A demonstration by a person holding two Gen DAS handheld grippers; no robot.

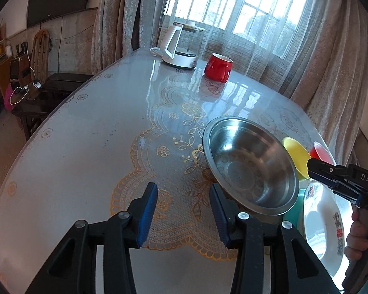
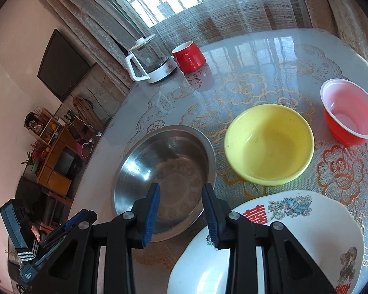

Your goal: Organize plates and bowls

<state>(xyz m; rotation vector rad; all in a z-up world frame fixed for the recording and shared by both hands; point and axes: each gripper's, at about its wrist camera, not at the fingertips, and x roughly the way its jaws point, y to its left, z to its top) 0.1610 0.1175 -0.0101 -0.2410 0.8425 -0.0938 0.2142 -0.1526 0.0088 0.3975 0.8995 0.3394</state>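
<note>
While daylight pours through the barred window [image 1: 235, 2], your left gripper [image 1: 184, 210] hangs over the lace-patterned tablecloth [image 1: 90, 147] with its blue pads apart and nothing between them; the steel bowl [image 1: 250, 164] sits just to its right, its rim close to the right-hand pad. Your right gripper [image 2: 180, 216] hovers with jaws apart and empty too, above the near edge of that same steel bowl [image 2: 164, 171]. Beside it, the yellow bowl [image 2: 267, 144] stands upright on the cloth, and the red plastic bowl [image 2: 348, 112] sits farther right, apart from it. Nearest you on the right lies the white plate [image 2: 306, 240] with red characters and a bird print, its edge tucked under your right-hand finger. At the far side of the table, a white kettle [image 2: 149, 58] and a red mug [image 2: 189, 56] stand next to each other by the curtain.
</note>
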